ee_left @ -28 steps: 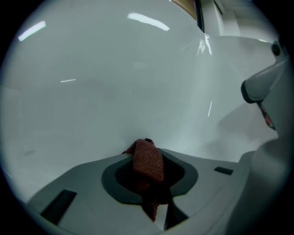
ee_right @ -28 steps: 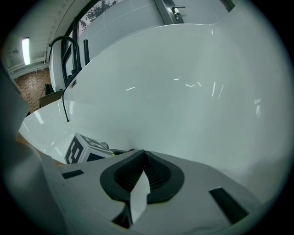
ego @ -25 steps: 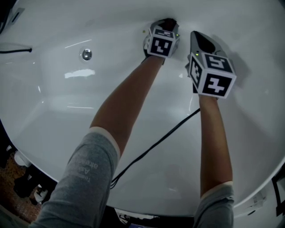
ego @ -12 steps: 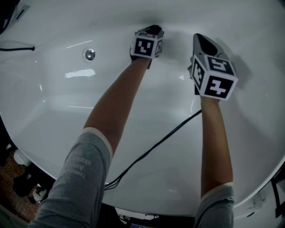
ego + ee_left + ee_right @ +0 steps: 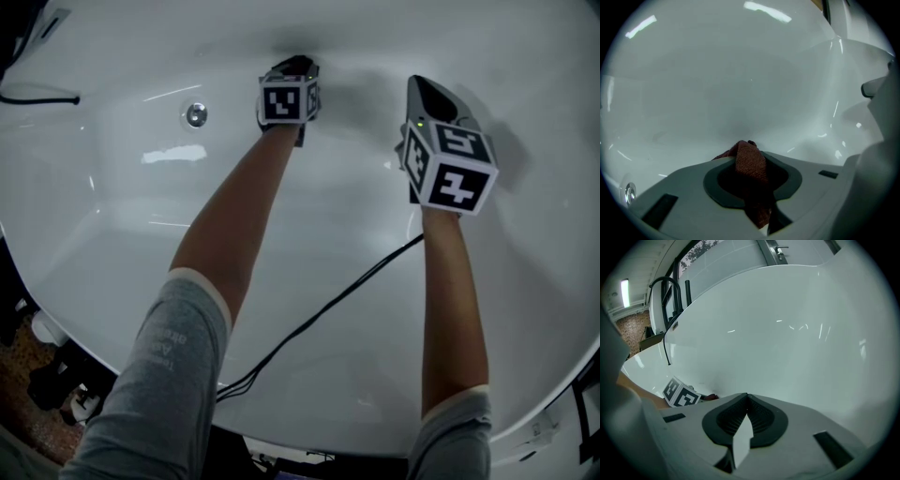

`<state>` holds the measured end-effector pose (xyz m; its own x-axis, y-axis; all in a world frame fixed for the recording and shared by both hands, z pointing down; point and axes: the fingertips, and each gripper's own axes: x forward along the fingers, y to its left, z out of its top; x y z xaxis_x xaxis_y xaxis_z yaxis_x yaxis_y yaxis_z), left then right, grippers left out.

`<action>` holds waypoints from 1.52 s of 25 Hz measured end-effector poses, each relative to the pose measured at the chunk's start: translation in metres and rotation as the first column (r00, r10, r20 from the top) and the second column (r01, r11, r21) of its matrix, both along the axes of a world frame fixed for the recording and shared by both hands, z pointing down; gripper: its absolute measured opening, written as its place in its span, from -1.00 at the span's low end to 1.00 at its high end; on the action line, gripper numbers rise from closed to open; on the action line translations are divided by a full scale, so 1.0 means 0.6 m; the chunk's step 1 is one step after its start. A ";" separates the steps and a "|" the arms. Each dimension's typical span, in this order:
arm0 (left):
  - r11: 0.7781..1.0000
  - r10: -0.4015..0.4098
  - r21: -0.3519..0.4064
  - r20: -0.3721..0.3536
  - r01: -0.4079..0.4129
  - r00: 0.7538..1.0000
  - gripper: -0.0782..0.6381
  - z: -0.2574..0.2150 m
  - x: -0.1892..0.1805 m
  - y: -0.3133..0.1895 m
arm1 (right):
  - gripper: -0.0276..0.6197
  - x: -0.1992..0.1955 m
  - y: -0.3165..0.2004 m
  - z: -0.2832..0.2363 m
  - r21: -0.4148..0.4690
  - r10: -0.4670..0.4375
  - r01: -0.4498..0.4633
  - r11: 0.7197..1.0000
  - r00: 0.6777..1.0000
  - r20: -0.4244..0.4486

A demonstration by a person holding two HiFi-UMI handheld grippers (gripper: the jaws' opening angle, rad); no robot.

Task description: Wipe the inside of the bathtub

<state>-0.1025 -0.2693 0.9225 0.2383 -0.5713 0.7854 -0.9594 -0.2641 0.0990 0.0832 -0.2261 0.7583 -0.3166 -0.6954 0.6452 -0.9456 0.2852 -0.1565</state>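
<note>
1. The bathtub (image 5: 131, 234) is white and shiny and fills the head view; its curved inside is the part to be wiped; a round metal drain (image 5: 196, 114) sits to the left of the wiping spot.
2. The red-brown cloth (image 5: 751, 161) is low down at the far wall of the tub; the left gripper (image 5: 294, 67) has it pinched, with its jaws closed tight on the cloth; a small fold pokes out past the tips toward the wall; it looks pressed on the tub, but the exact touch is too small to see.
3. The right gripper (image 5: 424, 92) hangs to the right of the left one, apart from it; its jaws are squeezed together with nothing between them; it is not helping with the wipe.
4. A black cable (image 5: 328, 305) lies across the tub between the person's two arms.
5. The wiping step looks to be under way along the far wall; the tub looks the same white all over, so how much is done cannot be told.
6. The next move likely calls for sliding the cloth along the wall, pressed flat; the grip must be firm so the cloth does not slip out; the cable should be kept clear of the cloth.
</note>
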 end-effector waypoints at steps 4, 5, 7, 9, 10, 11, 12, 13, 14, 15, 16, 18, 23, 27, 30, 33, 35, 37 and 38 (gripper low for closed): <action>0.996 0.082 -0.024 -0.043 -0.083 0.996 -0.53 0.009 0.071 0.011 | -0.90 0.005 0.000 0.005 -0.005 0.006 -0.006 1.000 1.000 -0.001; 0.995 0.097 -0.020 -0.052 -0.098 0.994 -0.53 0.008 0.093 0.011 | -0.90 0.007 0.001 0.005 -0.005 0.006 -0.006 1.000 1.000 -0.002; 0.992 0.126 -0.016 -0.068 -0.127 0.990 -0.53 0.007 0.137 0.013 | -0.90 0.010 0.005 0.005 -0.007 0.004 -0.004 1.000 1.000 -0.006; 0.987 0.157 -0.022 -0.070 -0.158 0.985 -0.53 0.008 0.170 0.015 | -0.90 0.016 0.006 0.006 -0.006 0.007 -0.007 1.000 1.000 -0.011; 0.985 0.169 -0.026 -0.064 -0.171 0.983 -0.53 0.009 0.180 0.015 | -0.90 0.019 0.005 0.006 -0.005 0.011 -0.011 1.000 1.000 -0.014; 0.983 0.180 -0.029 -0.057 -0.182 0.982 -0.53 0.010 0.184 0.016 | -0.90 0.023 0.005 0.006 -0.004 0.014 -0.014 1.000 1.000 -0.016; 0.981 0.192 -0.029 -0.052 -0.193 0.980 -0.53 0.011 0.185 0.017 | -0.90 0.026 0.004 0.007 -0.004 0.017 -0.017 1.000 1.000 -0.019; 0.979 0.202 -0.027 -0.050 -0.203 0.978 -0.53 0.012 0.182 0.017 | -0.90 0.028 0.004 0.007 -0.004 0.019 -0.020 1.000 1.000 -0.022; 0.978 0.205 -0.026 -0.048 -0.206 0.978 -0.53 0.012 0.175 0.017 | -0.90 0.030 0.003 0.007 -0.004 0.021 -0.022 1.000 0.999 -0.024; 0.980 0.194 -0.027 -0.041 -0.195 0.980 -0.53 0.012 0.159 0.016 | -0.90 0.030 0.002 0.006 -0.003 0.023 -0.023 1.000 0.999 -0.024; 0.985 0.167 -0.030 -0.033 -0.168 0.985 -0.53 0.013 0.136 0.015 | -0.90 0.029 0.001 0.004 -0.002 0.023 -0.023 1.000 0.999 -0.023; 0.994 0.103 -0.030 -0.035 -0.104 0.994 -0.53 0.012 0.088 0.016 | -0.90 0.025 0.003 -0.001 -0.001 0.017 -0.017 1.000 1.000 -0.022; 0.998 0.033 -0.046 -0.076 -0.036 0.997 -0.53 0.001 0.074 0.007 | -0.90 0.022 -0.002 -0.017 0.000 0.011 -0.011 1.000 1.000 -0.025; 1.000 0.008 0.016 -0.082 -0.007 0.997 -0.53 -0.027 0.083 -0.020 | -0.90 0.031 -0.011 -0.041 0.018 0.008 -0.007 1.000 0.999 -0.031; 0.999 0.003 0.035 -0.098 0.000 0.995 -0.53 -0.045 0.092 -0.029 | -0.90 0.034 -0.020 -0.057 0.026 0.010 -0.009 1.000 0.999 -0.032; 0.999 -0.009 0.046 -0.117 0.014 0.993 -0.53 -0.062 0.099 -0.035 | -0.90 0.030 -0.023 -0.070 0.030 0.002 -0.001 1.000 0.999 -0.036; 0.998 -0.014 0.059 -0.125 0.022 0.992 -0.53 -0.079 0.104 -0.040 | -0.90 0.030 -0.025 -0.080 0.031 0.002 -0.001 1.000 0.999 -0.036; 0.997 -0.007 0.078 -0.125 0.016 0.992 -0.53 -0.105 0.109 -0.045 | -0.90 0.031 -0.028 -0.096 0.035 0.006 -0.004 0.999 0.999 -0.036; 0.996 -0.002 0.085 -0.127 0.012 0.992 -0.53 -0.120 0.112 -0.047 | -0.90 0.032 -0.028 -0.107 0.036 0.007 -0.006 0.999 0.999 -0.036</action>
<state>-0.0354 -0.2976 0.8507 0.3283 -0.6372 0.6973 -0.9425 -0.2701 0.1969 0.1025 -0.2427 0.6940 -0.2884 -0.7204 0.6307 -0.9524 0.2836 -0.1115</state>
